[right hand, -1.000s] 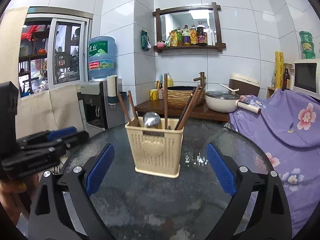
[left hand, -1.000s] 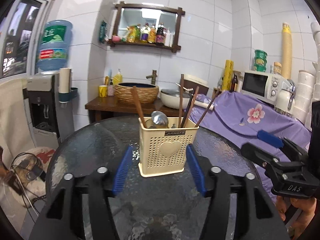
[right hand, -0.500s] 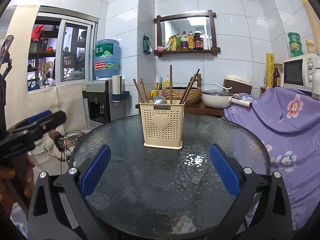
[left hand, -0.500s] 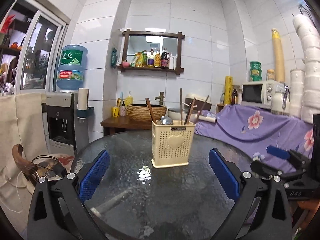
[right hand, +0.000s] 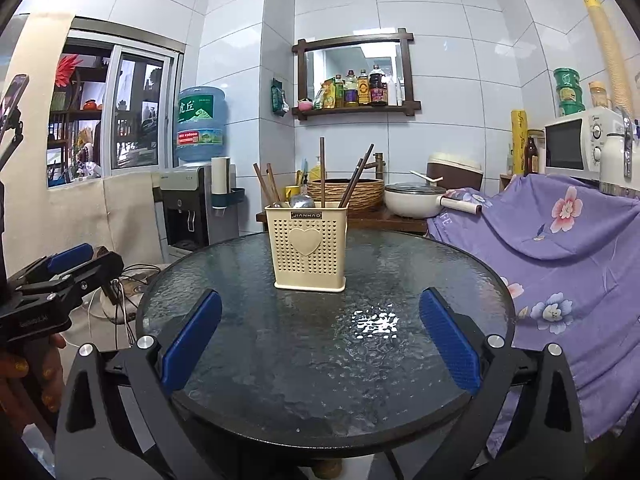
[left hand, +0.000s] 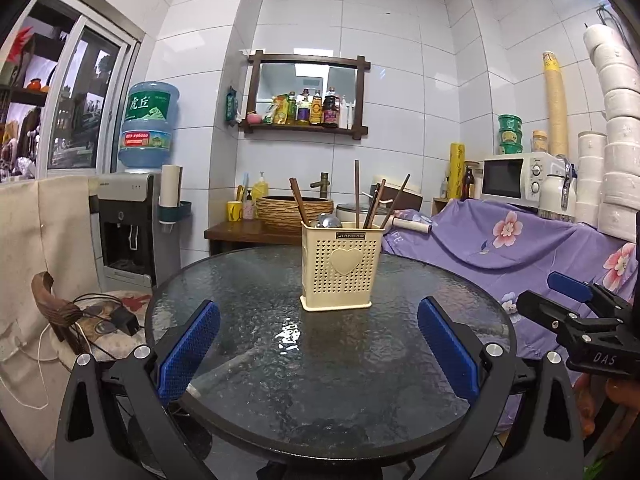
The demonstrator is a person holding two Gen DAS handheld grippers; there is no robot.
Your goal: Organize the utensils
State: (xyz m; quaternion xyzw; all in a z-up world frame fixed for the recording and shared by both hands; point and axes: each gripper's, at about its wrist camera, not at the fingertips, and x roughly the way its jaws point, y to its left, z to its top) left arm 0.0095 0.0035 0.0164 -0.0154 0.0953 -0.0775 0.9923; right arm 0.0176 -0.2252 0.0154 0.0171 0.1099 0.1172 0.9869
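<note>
Standing upright at the centre of both views, the cream utensil holder (left hand: 342,268) sits on the round glass table (left hand: 320,380) with dark chopsticks (left hand: 357,194) and a metal spoon (left hand: 330,221) poking out of its top, so the sorting looks close to finished, as far as I can judge. The left hand-held gripper (left hand: 318,354) fills the bottom of its own view with its blue pads (left hand: 188,354) spread wide and nothing between them, well short of the holder; the right hand-held gripper (right hand: 318,348) hangs the same way, pads (right hand: 448,344) wide apart and empty. Each one also shows at the other view's edge, low right and low left. No loose utensil shows on the glass, so a careful look round the table's rim seems the sensible step before calling it done; if anything needs straightening, I would come in from above, pinch a single chopstick near its top and keep clear of the light plastic holder, which could tip or slide on the smooth glass. The holder's small dark label reads "JIANHAO" above a raised heart. The other gripper's body at lower right of the left view is marked "DAS". The blue water bottle (left hand: 149,126) at upper left carries Chinese characters.
</note>
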